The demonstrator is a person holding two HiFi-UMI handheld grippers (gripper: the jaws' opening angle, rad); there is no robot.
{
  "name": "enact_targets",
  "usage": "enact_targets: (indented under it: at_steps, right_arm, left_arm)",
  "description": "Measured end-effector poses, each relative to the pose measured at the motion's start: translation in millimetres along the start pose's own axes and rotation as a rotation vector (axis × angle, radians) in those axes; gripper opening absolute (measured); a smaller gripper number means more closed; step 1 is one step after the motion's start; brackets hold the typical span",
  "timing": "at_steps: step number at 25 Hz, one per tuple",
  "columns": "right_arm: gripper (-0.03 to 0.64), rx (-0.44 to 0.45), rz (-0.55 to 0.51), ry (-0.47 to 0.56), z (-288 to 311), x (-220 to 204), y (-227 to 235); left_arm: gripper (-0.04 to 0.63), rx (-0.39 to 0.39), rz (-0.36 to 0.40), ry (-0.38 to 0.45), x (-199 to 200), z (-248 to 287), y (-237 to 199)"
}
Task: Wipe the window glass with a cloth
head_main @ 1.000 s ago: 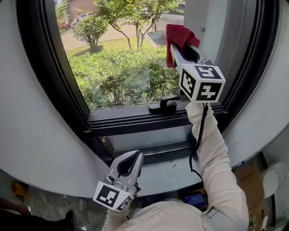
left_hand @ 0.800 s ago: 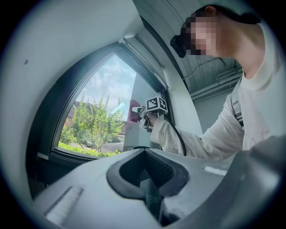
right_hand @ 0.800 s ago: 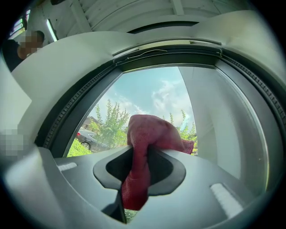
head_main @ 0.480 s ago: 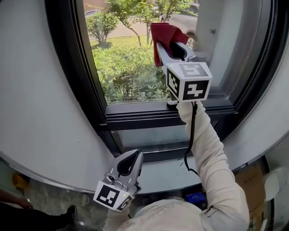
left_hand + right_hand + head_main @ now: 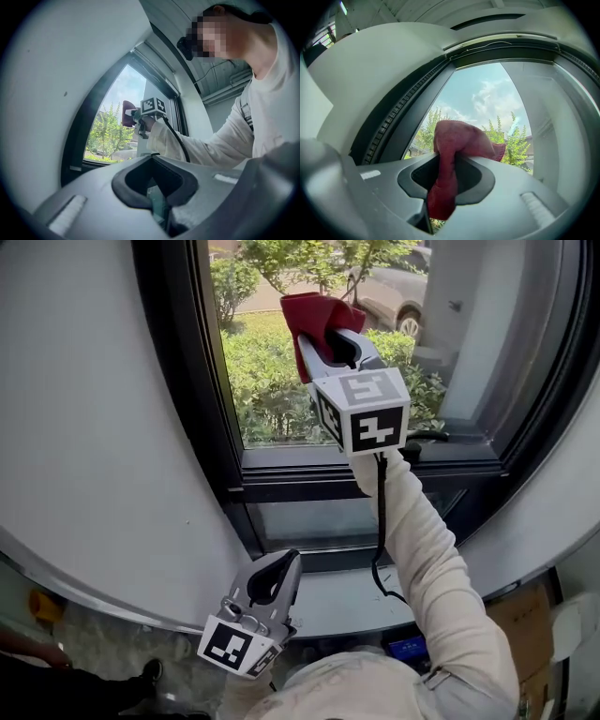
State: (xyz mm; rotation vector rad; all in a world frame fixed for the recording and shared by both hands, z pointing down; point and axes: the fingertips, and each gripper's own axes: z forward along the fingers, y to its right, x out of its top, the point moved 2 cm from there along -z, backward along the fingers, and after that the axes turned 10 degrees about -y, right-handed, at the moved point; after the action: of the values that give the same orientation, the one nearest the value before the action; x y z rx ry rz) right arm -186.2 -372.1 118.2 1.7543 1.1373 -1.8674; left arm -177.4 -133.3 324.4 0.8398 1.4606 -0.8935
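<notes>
Your right hand-held gripper (image 5: 328, 337) pinches the red cloth (image 5: 312, 311) up at the window glass (image 5: 272, 390), your left hand-held gripper (image 5: 274, 576) hangs closed and empty, and hard pressing could tug the bunched cloth free.

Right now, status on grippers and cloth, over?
Right gripper shut on red cloth, up at window glass. Left gripper shut, empty, held low. Nothing in the way.

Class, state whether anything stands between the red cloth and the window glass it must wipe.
Nothing visible does. The cloth, clamped in the right gripper, faces bare glass with no object between them.
</notes>
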Motion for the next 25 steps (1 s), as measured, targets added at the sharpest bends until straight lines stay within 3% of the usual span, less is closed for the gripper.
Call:
enact_targets:
  at_steps: [10,15,25]
  right_arm:
    - [0.112,0.007,-0.042,0.008,-15,3,-2]
    - [0.112,-0.007,-0.071,0.032,-56,-1,9]
    - [0.112,0.067,-0.002,0.081,-156,-21,24]
  left_arm:
    - [0.0,-0.034,0.007,0.003,1,7,2]
    - [0.0,-0.091,0.023,-0.005,4,23,13]
    - [0.001,-0.193,0.054,0.008,15,60,41]
